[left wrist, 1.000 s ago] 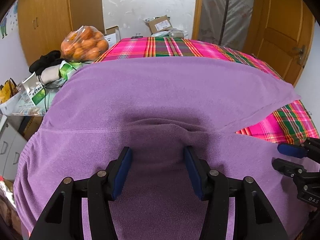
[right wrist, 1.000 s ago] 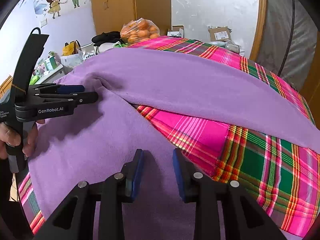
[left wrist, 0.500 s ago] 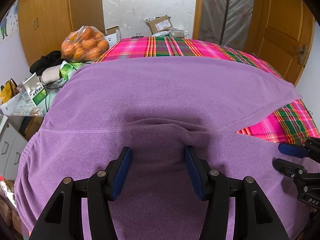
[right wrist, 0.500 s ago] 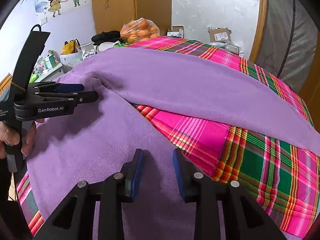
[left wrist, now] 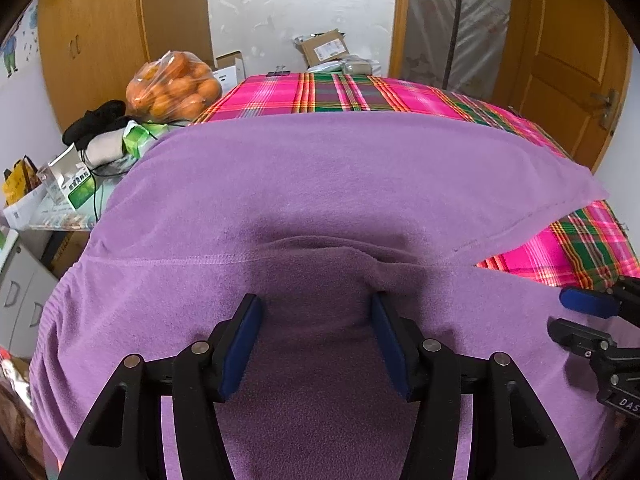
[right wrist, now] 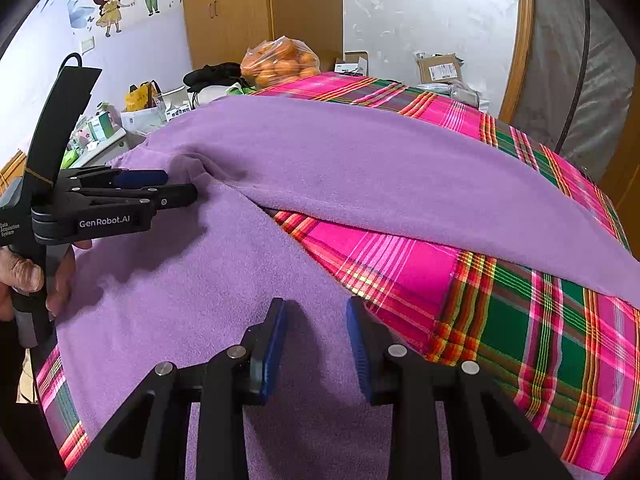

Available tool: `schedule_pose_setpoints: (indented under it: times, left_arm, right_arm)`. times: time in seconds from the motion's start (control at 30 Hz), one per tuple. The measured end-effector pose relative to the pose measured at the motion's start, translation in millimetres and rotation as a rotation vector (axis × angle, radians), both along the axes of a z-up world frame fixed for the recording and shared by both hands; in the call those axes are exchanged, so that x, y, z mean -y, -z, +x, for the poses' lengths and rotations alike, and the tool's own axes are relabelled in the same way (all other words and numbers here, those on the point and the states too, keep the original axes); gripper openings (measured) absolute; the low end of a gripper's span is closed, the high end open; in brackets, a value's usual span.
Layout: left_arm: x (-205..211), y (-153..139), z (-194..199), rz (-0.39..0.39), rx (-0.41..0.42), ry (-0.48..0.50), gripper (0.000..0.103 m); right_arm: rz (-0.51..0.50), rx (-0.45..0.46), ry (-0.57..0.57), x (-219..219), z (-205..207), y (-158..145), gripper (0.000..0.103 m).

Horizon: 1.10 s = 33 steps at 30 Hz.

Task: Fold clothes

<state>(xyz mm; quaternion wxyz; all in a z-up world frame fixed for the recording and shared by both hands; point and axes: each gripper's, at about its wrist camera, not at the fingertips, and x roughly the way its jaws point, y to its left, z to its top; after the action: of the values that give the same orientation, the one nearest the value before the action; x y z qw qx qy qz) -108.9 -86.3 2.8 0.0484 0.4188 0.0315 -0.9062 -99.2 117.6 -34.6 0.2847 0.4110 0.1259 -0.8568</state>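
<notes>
Purple garment [left wrist: 320, 184] lies spread over the plaid bedcover [right wrist: 520, 320]. Left gripper [left wrist: 316, 340], lower centre, is opening, jaws wide above the fabric, pinching nothing. Right gripper [right wrist: 316, 344], lower centre, stands parted, empty.

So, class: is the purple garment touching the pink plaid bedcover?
Touching. The right wrist view shows the purple garment spread flat on the plaid bedcover, its long edge resting directly on the cloth.

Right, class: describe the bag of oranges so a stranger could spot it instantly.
Start at the plaid bedcover and follow its far left corner. There, before the wooden wardrobe, sits a clear plastic bag of oranges. It is the only orange, bulging thing among dark clothes and boxes.
</notes>
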Motion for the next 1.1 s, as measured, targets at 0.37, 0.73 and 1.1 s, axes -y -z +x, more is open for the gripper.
schedule_pose_setpoints:
  times: [0.37,0.73,1.1]
  left_arm:
    - [0.0,0.0,0.0,0.000,0.000,-0.001,0.060]
    - [1.7,-0.3,-0.4,0.008,-0.001,0.000,0.060]
    - [2.6,-0.2,0.3,0.010,-0.001,0.002,0.060]
  right_arm:
    - [-0.004,0.002,0.002,2.0,0.3,-0.3,0.032]
    - [-0.006,0.004,0.000,-0.3,-0.5,-0.4,0.032]
    - [-0.005,0.003,0.001,0.3,-0.6,-0.8,0.032]
